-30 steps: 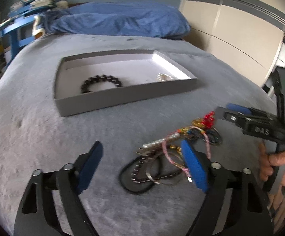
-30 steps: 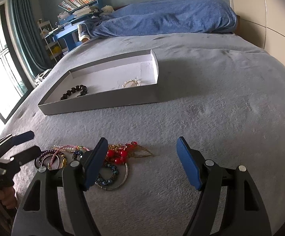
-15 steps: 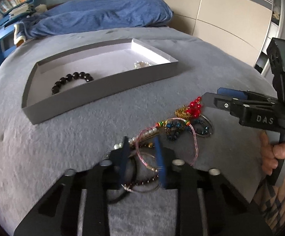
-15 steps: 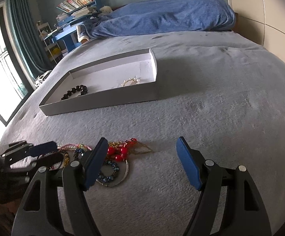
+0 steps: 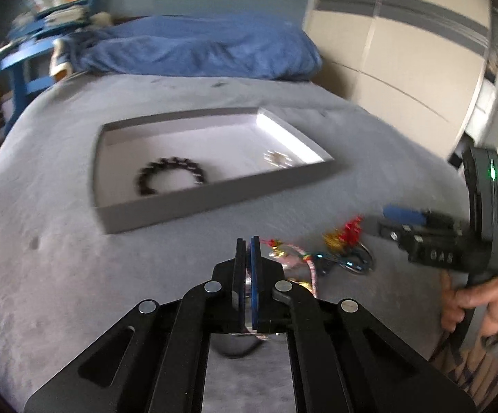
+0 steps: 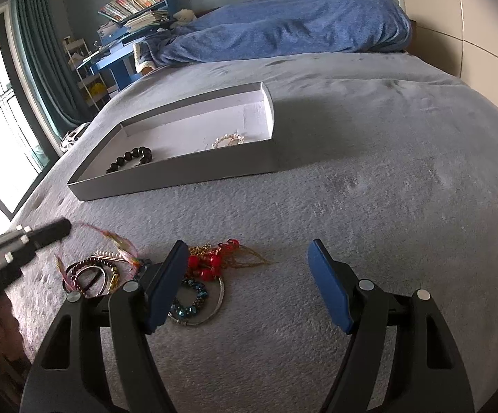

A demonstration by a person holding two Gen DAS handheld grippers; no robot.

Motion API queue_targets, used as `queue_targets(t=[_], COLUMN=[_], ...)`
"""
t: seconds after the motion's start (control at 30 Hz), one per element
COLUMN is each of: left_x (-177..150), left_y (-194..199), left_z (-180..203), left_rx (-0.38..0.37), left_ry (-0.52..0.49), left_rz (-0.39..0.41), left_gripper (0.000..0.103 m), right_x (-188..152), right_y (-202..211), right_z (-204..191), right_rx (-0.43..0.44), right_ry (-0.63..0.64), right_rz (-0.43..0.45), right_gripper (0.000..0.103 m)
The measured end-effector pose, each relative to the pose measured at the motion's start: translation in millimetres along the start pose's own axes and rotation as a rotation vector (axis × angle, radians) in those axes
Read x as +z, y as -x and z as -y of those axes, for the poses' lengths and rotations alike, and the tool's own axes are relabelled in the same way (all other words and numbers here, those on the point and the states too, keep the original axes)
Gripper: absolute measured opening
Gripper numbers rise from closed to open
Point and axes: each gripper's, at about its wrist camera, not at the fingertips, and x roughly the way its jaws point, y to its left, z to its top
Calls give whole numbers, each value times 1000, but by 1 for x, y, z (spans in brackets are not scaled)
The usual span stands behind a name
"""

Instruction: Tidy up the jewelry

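a: any writing we can read? 
b: only "das" on the body of the right gripper (image 5: 403, 214) in the left wrist view, blurry, w/ a green light on the handle above it. the books (image 6: 133, 0) on the far shelf are too small for us to read.

a: room & surface? 
b: we're over a bed w/ a grey blanket (image 6: 369, 179). blue duvet (image 6: 293, 24) bunched at the far end, blue desk (image 6: 125, 63) & teal curtain (image 6: 32, 51) far left by the window, cream wardrobe (image 5: 403, 55) on the right.

a: the task stuff? 
b: grey tray (image 6: 180, 179) sits mid-bed, holding a black bead bracelet (image 6: 130, 159) at its left & a pale pearl bracelet (image 6: 228, 140) at its right, well apart. the jewelry pile (image 6: 194, 275) lies near us on the blanket, in front of the tray, red beads & gold chain at its far edge.

a: grippers? 
b: left gripper (image 5: 248, 241) is clamped tight on a thin pink strand (image 6: 111, 235) from the pile; right one spread wide, nothing between its pads, above the pile's right side.

a: vs a sec ago? 
b: left jaws were wide open over the pile then, now closed, & the strand trails up from the heap. right gripper hasn't budged. tray contents same.
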Motion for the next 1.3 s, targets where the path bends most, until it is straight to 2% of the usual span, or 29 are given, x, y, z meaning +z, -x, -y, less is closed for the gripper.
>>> queue_targets(t=[0.17,0.4,0.43,0.5,0.67,0.77,0.8,0.83,0.87,0.9,0.97,1.3], left_x=[-1,-14,-14,-17,-18,-18,-18,-17,-17,-16,-14,6], left_y=[-5,-22,-24,-27,-36,-41,-42,-42,-41,-40,-34,4], left_z=[-27,-38,-39,-40,-36,-33,-33,-33,-32,-33,-35,-35], left_rx=[53,86,90,92,107,120,121,129,146,144,136,69], left_ry=[72,116,120,129,108,92,90,87,80,82,100,133], left_rz=[-63,-151,-158,-168,-184,-187,-186,-185,-180,-174,-147,26], left_gripper=[3,4,7,28,37,36,33,27,12,3,3,3], right_x=[-1,1,1,1,1,0,0,0,-1,-1,-1,7], right_y=[-6,-14,-15,-17,-22,-23,-24,-24,-24,-24,-22,-6], right_z=[-5,0,0,1,0,0,0,-1,-1,-2,-2,-3], right_rx=[2,4,4,4,7,12,12,14,15,16,17,55], right_ry=[14,-15,-15,-14,-13,-9,-7,-3,1,7,10,-7], right_rz=[-20,-33,-34,-40,-53,-58,-60,-63,-63,-63,-59,21], right_gripper=[72,72,72,72,71,64,62,56,50,45,40,40])
